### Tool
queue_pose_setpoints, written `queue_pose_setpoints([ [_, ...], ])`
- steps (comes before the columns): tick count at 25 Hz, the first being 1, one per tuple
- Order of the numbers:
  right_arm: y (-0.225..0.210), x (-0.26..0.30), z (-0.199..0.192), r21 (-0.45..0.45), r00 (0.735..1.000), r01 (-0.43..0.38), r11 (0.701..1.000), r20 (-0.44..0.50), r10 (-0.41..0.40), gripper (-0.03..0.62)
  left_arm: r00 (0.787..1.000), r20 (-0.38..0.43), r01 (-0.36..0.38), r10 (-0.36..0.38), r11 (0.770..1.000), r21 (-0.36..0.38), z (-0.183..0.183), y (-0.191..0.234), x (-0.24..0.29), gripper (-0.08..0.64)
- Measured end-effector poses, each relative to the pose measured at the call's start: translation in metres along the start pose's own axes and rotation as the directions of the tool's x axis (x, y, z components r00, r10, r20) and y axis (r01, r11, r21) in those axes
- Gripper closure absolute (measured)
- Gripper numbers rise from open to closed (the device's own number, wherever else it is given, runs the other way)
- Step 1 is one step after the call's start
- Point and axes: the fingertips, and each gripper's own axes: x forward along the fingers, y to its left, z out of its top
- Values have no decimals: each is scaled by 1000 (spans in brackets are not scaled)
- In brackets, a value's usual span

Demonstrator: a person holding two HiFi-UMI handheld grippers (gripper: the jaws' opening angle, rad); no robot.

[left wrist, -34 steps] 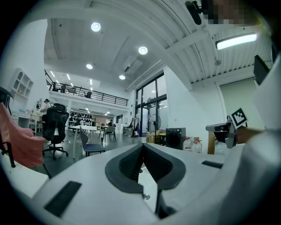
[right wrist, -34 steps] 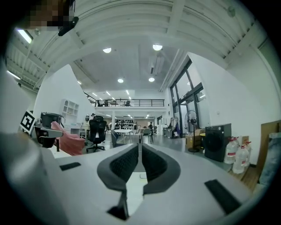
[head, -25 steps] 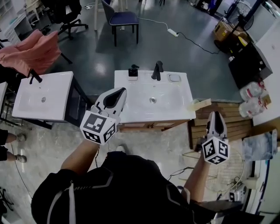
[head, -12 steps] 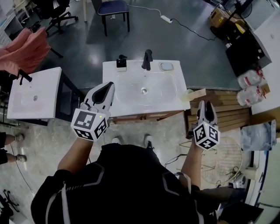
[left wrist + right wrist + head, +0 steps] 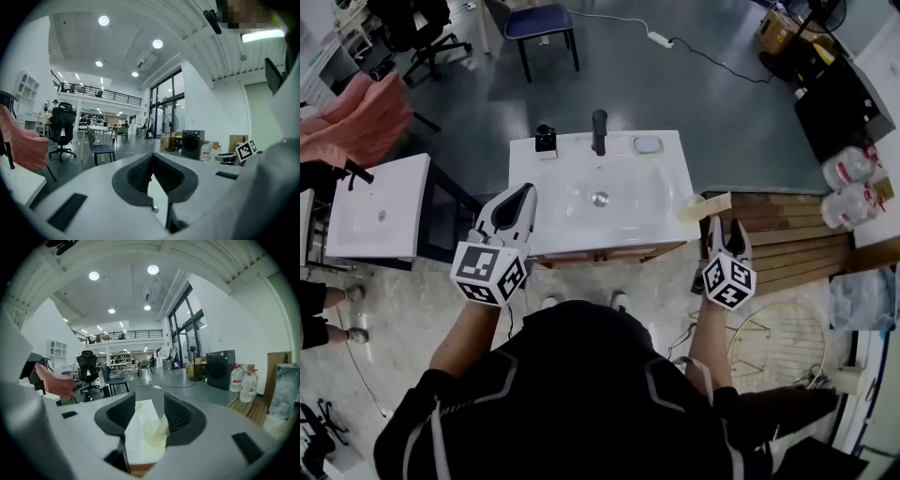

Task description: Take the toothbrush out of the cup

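Note:
A pale translucent cup stands on the right front corner of the white sink vanity. A light toothbrush leans out of it to the right. My right gripper hovers just in front of and right of the cup, apart from it. Its jaws are opening and hold nothing. In the right gripper view the cup and toothbrush show ahead, beyond the right gripper. My left gripper is shut and empty over the vanity's left front edge; in its own view the left gripper shows closed pads.
On the vanity's back edge stand a black faucet, a black dispenser and a soap dish. A second sink is at left. Wooden pallets and water jugs lie at right. A chair stands beyond.
The right gripper has come down and forward toward the cup, and its jaws have spread apart. The left gripper shifted a little along the vanity's left front edge, still shut.

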Motion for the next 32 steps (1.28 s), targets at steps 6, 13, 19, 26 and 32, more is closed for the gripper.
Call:
queue_pose_setpoints([
  [6,-22,32,-38,16,997,-5,1000,-72,6,359,998,-46,-38,37,999,-22,-16,-20,10,555],
  [13,-45,64,-84,59,989,-20,998,-147,29,342,991,-87,-100,98,995,-16,-32,-39,15,555],
  [19,-50,89,-108,79,982,-62,995,-174,75,347,981,-117,-160,158,987,-2,-40,-51,9,555],
  [26,-47,112,-115,86,977,-109,990,-175,123,394,965,-136,-228,226,974,3,-51,-57,-1,555],
  [32,-41,125,-117,70,975,-117,991,-180,128,450,951,-139,-280,276,960,-7,-56,-56,-12,555],
])
